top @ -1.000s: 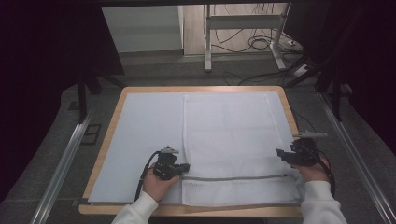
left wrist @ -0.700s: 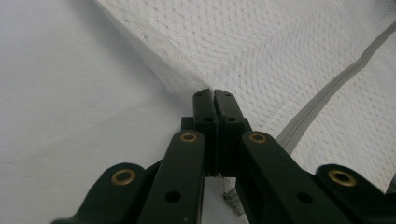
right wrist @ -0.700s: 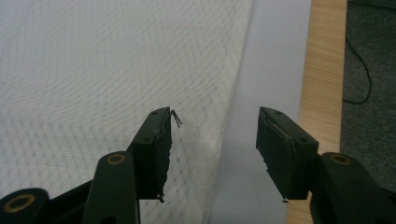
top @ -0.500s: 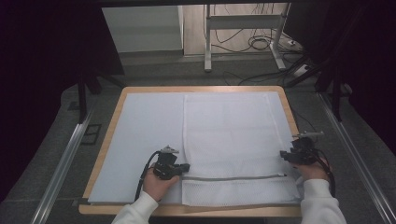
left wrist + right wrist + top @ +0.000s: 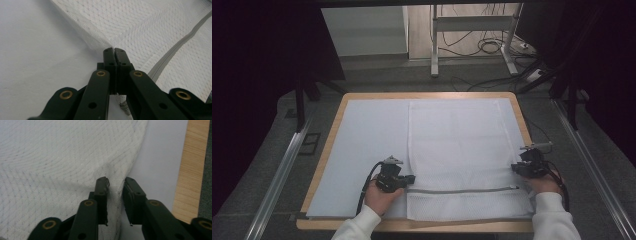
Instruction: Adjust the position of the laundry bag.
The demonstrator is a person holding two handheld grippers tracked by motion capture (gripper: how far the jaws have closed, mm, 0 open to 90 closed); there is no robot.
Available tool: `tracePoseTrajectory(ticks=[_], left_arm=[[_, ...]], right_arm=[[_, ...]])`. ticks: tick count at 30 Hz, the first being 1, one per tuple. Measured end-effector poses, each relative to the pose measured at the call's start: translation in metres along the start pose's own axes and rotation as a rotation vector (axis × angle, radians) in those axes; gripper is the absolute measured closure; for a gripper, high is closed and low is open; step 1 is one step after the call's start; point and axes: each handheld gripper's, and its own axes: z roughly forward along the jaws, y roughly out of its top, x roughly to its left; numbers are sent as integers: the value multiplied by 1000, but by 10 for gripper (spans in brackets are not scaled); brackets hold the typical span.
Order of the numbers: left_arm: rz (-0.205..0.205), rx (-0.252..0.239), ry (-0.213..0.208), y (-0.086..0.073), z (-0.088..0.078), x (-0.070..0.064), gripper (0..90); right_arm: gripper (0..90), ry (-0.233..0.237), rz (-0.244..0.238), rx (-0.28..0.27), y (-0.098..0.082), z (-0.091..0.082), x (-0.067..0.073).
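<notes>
The white mesh bag [image 5: 462,150] lay flat on the counter [image 5: 422,95]; the left hand-held gripper [image 5: 114,51] was clamped on its left edge; the right hand-held gripper [image 5: 115,185], jaws just closing, straddled a raised fold of its right edge without yet pinching it.

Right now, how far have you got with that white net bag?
Done: the white mesh zip bag lies flat on the pale sheet, and the left tool is shut on its left edge. In hand: the right tool has just been closing around the right edge, cloth between its jaws, a gap showing. Left: finishing that grip, then probably lifting or folding.
</notes>
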Motion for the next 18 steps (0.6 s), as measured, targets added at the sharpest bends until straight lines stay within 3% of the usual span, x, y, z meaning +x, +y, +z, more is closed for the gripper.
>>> tracePoseTrajectory(ticks=[7, 18], left_arm=[[1, 5, -1, 1, 0, 2, 896], [-15, -7, 5, 2, -2, 7, 896]], right_arm=[[847, 28, 5, -5, -1, 0, -2], [871, 43, 15, -41, 0, 0, 0]])
